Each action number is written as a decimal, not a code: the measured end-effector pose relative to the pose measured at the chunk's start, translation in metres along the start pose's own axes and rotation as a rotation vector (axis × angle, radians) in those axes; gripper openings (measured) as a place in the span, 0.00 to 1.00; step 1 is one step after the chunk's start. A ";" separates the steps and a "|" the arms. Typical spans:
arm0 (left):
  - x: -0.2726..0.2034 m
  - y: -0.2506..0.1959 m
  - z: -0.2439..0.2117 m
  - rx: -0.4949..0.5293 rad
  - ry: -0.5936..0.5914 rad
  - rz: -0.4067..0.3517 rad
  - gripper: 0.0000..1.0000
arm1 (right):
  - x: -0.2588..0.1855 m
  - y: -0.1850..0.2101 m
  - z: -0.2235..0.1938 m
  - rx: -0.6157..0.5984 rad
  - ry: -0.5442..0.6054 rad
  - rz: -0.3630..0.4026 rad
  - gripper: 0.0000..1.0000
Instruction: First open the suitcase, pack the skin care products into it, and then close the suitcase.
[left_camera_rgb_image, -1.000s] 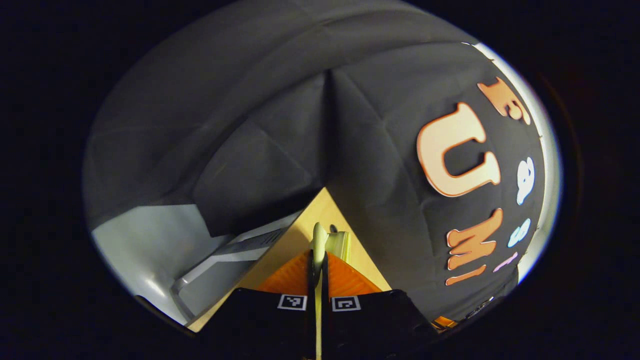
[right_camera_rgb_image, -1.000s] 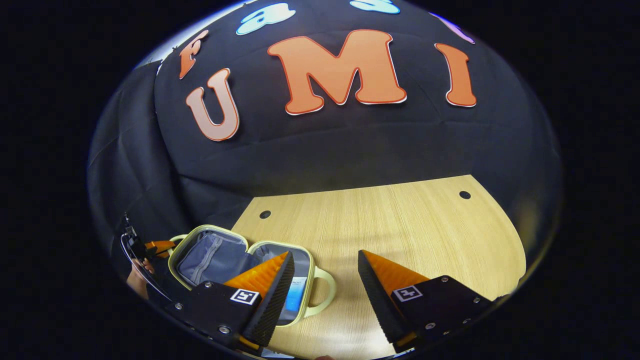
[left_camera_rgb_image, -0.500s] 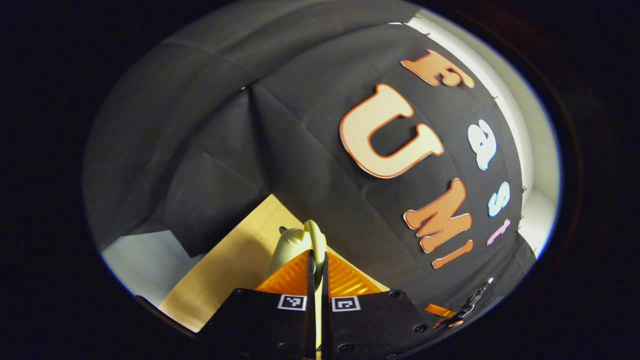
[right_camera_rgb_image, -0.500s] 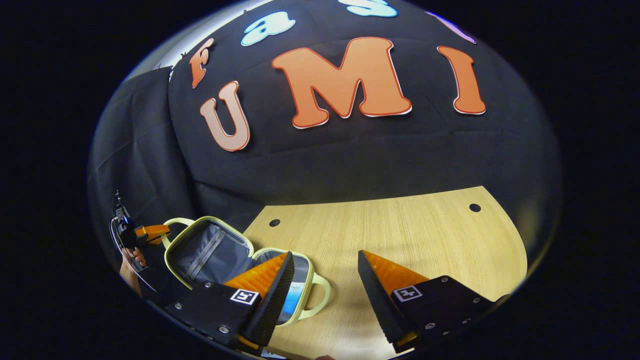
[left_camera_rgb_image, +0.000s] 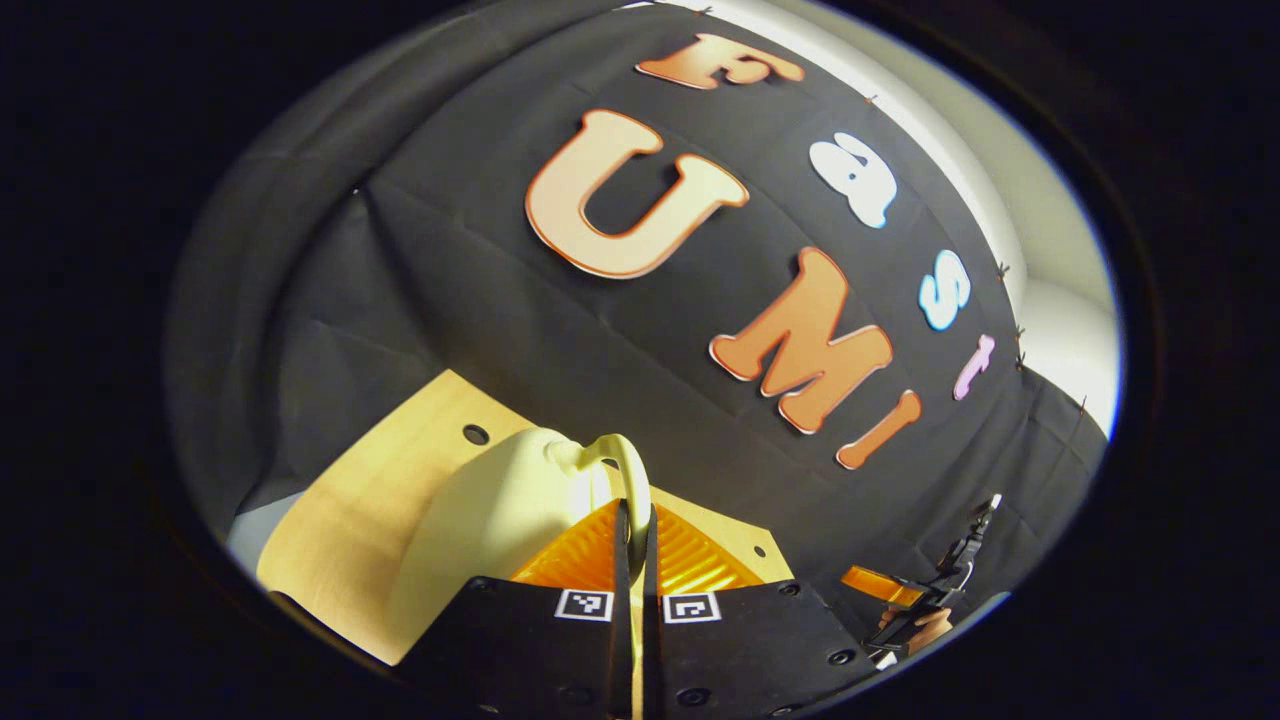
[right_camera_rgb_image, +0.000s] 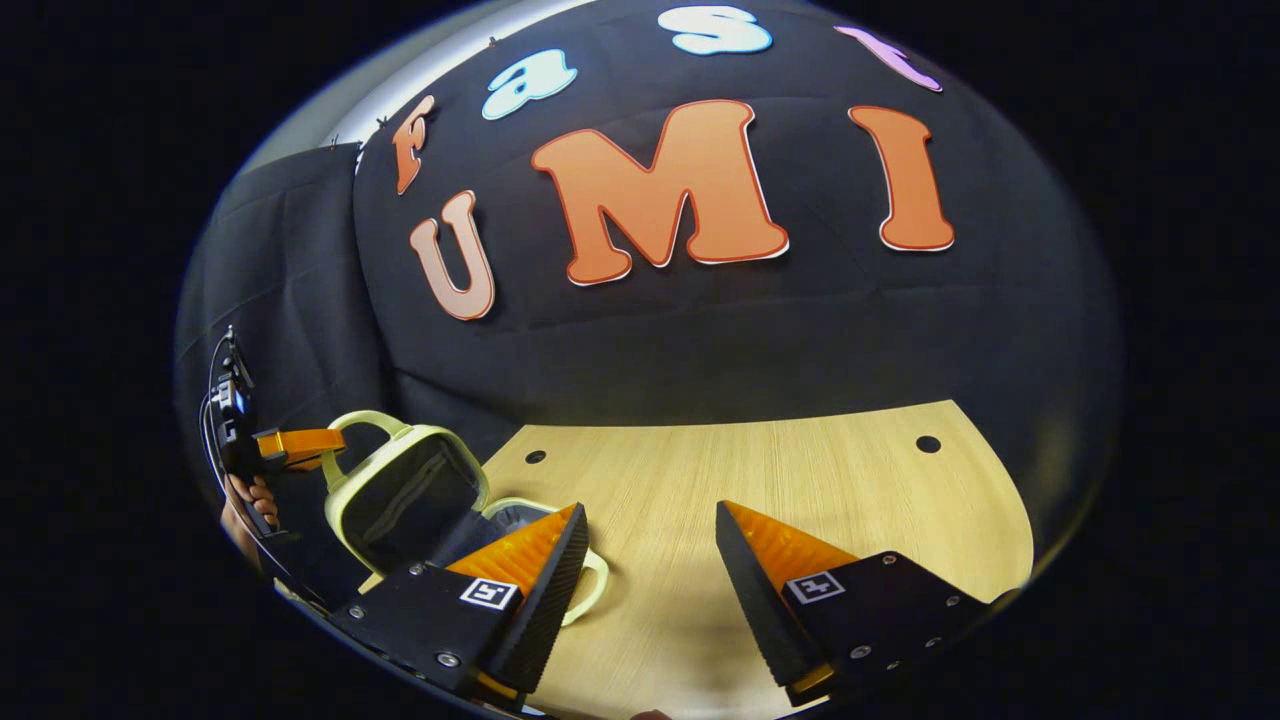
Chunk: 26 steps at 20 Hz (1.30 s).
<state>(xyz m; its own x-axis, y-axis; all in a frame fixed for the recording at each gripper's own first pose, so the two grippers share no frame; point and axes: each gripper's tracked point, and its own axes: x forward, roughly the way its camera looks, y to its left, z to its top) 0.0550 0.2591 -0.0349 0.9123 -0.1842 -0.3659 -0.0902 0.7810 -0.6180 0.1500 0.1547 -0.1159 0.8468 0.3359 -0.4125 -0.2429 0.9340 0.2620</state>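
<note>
The small pale yellow-green suitcase (right_camera_rgb_image: 345, 490) stands at the table's left, its lid (right_camera_rgb_image: 405, 490) raised about upright with the grey zip lining facing right. My left gripper (right_camera_rgb_image: 300, 443) is shut on the lid's handle (right_camera_rgb_image: 365, 422). In the left gripper view the same handle (left_camera_rgb_image: 628, 462) curves up between the closed orange fingers of the left gripper (left_camera_rgb_image: 633, 515), with the lid's outer shell (left_camera_rgb_image: 480, 520) below. My right gripper (right_camera_rgb_image: 648, 560) hovers open over the table, its left finger (right_camera_rgb_image: 530, 555) covering most of the suitcase base (right_camera_rgb_image: 512, 512) and whatever lies inside.
The light wooden table (right_camera_rgb_image: 780, 480) stretches to the right of the suitcase, with small round holes (right_camera_rgb_image: 928, 443) near its far edge. The black cloth wall rises right behind it. A hand (right_camera_rgb_image: 250, 495) holds the left gripper at the far left.
The left gripper has swung the lid up by its handle, from lying flat open to about upright over the base. The right gripper has stayed open and nearly still.
</note>
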 end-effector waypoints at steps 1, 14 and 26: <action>0.007 -0.011 -0.015 0.016 0.015 -0.005 0.04 | -0.006 -0.005 0.000 -0.006 -0.005 0.001 0.83; 0.086 -0.086 -0.205 0.316 0.331 0.035 0.04 | -0.057 -0.059 -0.036 0.001 0.022 -0.029 0.83; 0.097 -0.137 -0.267 0.617 0.407 0.036 0.37 | -0.074 -0.073 -0.035 -0.026 -0.023 -0.084 0.84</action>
<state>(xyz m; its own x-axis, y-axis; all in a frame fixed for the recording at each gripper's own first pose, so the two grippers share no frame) 0.0493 -0.0252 -0.1715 0.6816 -0.2654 -0.6819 0.2331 0.9621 -0.1416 0.0881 0.0662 -0.1352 0.8751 0.2537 -0.4120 -0.1825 0.9617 0.2046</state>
